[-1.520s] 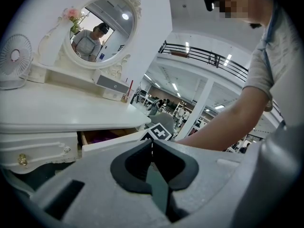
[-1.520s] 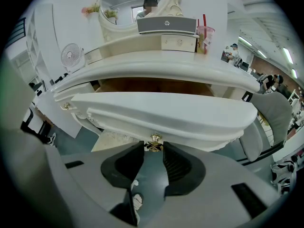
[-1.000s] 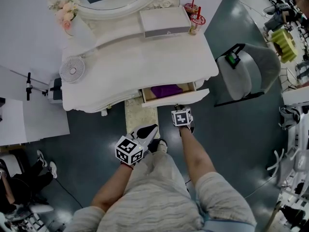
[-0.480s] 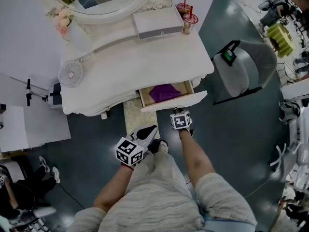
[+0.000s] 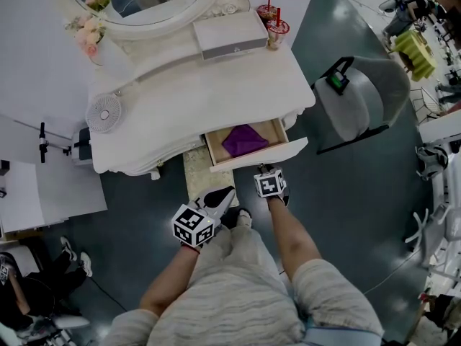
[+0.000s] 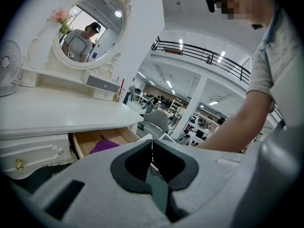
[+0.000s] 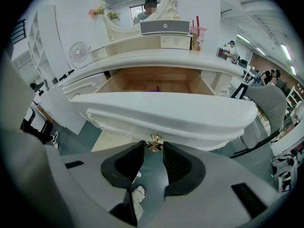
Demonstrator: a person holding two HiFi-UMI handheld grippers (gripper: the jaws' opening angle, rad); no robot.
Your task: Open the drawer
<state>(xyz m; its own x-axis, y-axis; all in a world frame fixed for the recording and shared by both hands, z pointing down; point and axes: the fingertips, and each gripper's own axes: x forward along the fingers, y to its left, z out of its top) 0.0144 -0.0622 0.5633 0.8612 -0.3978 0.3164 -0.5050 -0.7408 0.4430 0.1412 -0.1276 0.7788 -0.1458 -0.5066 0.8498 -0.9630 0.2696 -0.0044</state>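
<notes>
Head view: I stand at a white dressing table (image 5: 216,85) whose drawer (image 5: 259,156) juts partly out on the near right, above the dark floor.
Right gripper (image 7: 153,148): my jaws are clenched on the small brass knob (image 7: 155,138) at the middle of the drawer front, one pad on each side. It is the only hold that the smooth front offers for a pull.
Left gripper (image 6: 152,145): my jaws are pressed together on nothing. I hold it low, left of the drawer and well apart from it, which I judge keeps it out of the drawer's path.
Inside the drawer: a purple cloth (image 5: 245,140) lies on the wooden bottom, open to view.
Tabletop: a fan (image 5: 105,111), a grey box (image 5: 229,34) and two cups (image 5: 274,16) sit toward the back, far from the front edge, so nothing there should hinder the drawer.
Stage: I judge the pull well along. Much of the inside is bared, while the rear part sits under the tabletop.
Next move: a straight draw toward me, in line with the drawer's sides.
Risk: the knob is small and rounded, so my pads could slip off it if I pull at a slant.
</notes>
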